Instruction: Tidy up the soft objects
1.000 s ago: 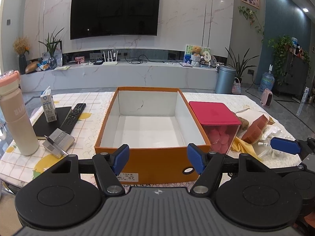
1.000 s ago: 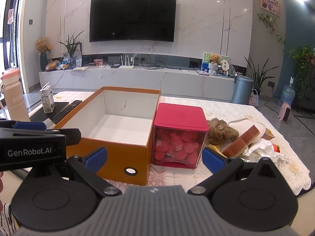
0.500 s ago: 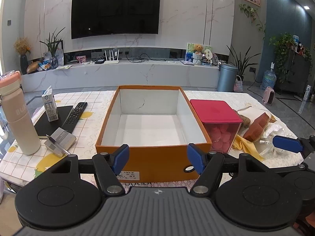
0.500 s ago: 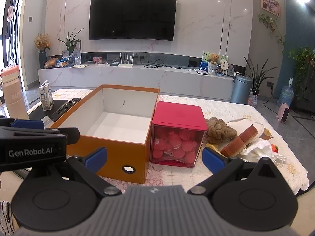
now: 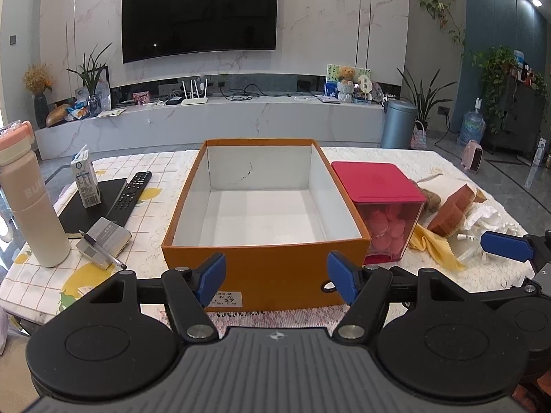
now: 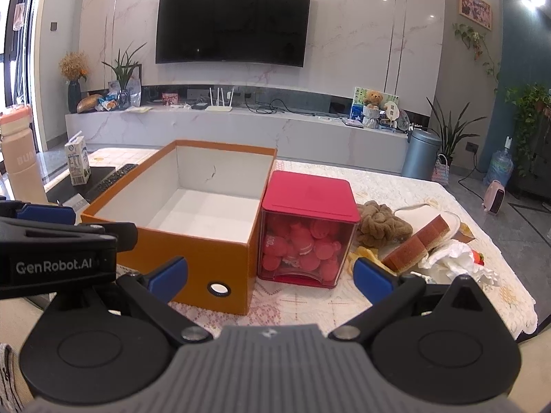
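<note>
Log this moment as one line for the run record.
left gripper: open, holding nothing | right gripper: open, holding nothing | orange box: nothing inside | brown plush, sponge: on table right of red-lidded container

table in front of me: white lace cloth on its right part, checked lemon-print cloth on the left. orange box sits mid-table, red-lidded clear container just beside its right wall. right of that: brown fuzzy bundle, sponge, yellow cloth, white crumpled tissue. left side: black notebook, remote, pink bottle.
</note>
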A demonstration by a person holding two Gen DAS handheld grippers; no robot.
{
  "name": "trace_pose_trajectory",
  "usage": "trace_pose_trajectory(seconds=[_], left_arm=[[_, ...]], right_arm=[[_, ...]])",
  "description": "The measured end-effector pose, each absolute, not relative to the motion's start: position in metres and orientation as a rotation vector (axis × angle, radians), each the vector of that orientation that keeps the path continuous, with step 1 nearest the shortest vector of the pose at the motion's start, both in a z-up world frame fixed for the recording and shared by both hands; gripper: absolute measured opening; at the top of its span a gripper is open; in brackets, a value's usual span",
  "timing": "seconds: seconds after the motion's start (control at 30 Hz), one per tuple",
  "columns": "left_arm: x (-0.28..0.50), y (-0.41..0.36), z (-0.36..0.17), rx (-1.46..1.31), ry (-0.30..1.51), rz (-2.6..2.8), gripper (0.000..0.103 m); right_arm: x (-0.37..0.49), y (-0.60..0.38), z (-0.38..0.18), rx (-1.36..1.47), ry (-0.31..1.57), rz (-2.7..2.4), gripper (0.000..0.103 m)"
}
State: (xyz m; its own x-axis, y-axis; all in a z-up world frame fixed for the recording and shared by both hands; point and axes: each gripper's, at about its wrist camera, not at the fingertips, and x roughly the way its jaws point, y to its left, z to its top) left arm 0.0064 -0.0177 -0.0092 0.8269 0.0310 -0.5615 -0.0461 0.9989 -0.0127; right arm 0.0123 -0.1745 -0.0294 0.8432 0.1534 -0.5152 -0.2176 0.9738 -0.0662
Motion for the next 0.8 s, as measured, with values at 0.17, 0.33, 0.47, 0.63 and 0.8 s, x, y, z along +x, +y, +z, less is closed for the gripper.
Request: trace_pose_trajectory(seconds=[0.17,0.33,0.47,0.63,0.8], left_arm=[[0.008,-0.019,-0.009,-0.012,0.603,0.039,0.08],[0.012,-0.019,-0.003,-0.02,0.619,0.03,0.08],[0.014,-0.026,0.003,0.011,0.602,0.04,0.08],[0.026,-0.04,0.015,0.04,0.598,0.033,0.08],[0.048,-0.061,0.025,0.057,0.598,-0.007,0.08]], right_arm=[[0.013,-0.178,-0.032,-0.102,0.545,0.203,0.1],[0.014,-0.183,-0.029,-0.068,0.542,0.213,0.1],[0.016,-0.186,-0.024,-0.054,0.558,0.203,0.1],[0.019,-0.197,-0.012,-0.033,0.559,0.185,0.1],[0.032,-0.22,0.0,-0.081,0.558,0.155,0.1]])
